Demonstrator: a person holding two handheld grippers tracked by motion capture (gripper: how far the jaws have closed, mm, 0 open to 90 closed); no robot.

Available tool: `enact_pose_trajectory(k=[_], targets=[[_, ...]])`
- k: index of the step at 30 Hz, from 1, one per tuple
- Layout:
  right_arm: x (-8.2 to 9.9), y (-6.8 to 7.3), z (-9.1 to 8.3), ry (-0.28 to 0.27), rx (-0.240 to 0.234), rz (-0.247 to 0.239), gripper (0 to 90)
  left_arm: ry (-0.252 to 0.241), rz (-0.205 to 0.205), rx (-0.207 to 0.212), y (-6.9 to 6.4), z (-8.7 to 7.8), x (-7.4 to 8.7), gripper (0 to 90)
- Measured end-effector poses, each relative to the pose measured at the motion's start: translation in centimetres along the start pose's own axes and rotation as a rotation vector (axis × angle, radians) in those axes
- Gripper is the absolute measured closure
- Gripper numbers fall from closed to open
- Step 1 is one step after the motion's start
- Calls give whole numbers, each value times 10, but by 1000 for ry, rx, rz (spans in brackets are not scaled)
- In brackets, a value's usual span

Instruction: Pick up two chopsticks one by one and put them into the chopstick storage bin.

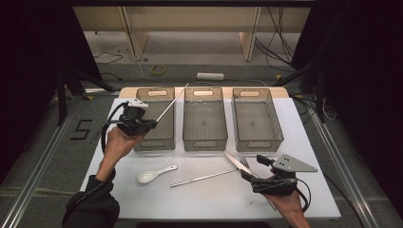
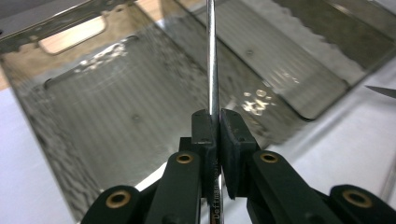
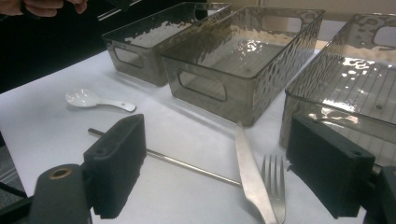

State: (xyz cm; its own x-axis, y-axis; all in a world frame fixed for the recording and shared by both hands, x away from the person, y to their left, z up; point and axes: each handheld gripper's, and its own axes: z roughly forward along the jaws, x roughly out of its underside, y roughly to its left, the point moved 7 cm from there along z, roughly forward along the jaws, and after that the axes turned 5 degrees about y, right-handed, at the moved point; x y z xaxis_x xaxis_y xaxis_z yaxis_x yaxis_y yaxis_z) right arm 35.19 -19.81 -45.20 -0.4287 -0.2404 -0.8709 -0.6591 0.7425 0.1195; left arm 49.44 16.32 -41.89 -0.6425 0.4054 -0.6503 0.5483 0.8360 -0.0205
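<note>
A metal chopstick was pinched between the pressed-together jaws of the left claw, which was held over the near end of the leftmost of three smoky translucent bins standing side by side at the far part of the white table. The stick slanted up and away from the jaws across that bin toward its far right corner; in the left gripper view it rose straight out of the left claw with the bin's ribbed floor behind it. The middle bin and the right bin stood just beside it. The right claw rested low at the near right of the table with its jaws spread wide and nothing between the pads; in the right gripper view the right claw framed a table knife and a fork lying just beside each other. A second metal chopstick lay flat on the table, its right end near the knife and the fork. A white ceramic spoon lay to its left, apart from it, in front of the leftmost bin.
</note>
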Motion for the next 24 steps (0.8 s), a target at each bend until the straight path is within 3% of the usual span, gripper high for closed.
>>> enact_pose_trajectory(k=[16, 24], targets=[[1, 0, 0, 5, 1, 6, 211, 34, -98, -78, 38, 19, 6, 843], [1, 0, 0, 4, 1, 2, 210, 54, -122, -102, 48, 24, 13, 842]])
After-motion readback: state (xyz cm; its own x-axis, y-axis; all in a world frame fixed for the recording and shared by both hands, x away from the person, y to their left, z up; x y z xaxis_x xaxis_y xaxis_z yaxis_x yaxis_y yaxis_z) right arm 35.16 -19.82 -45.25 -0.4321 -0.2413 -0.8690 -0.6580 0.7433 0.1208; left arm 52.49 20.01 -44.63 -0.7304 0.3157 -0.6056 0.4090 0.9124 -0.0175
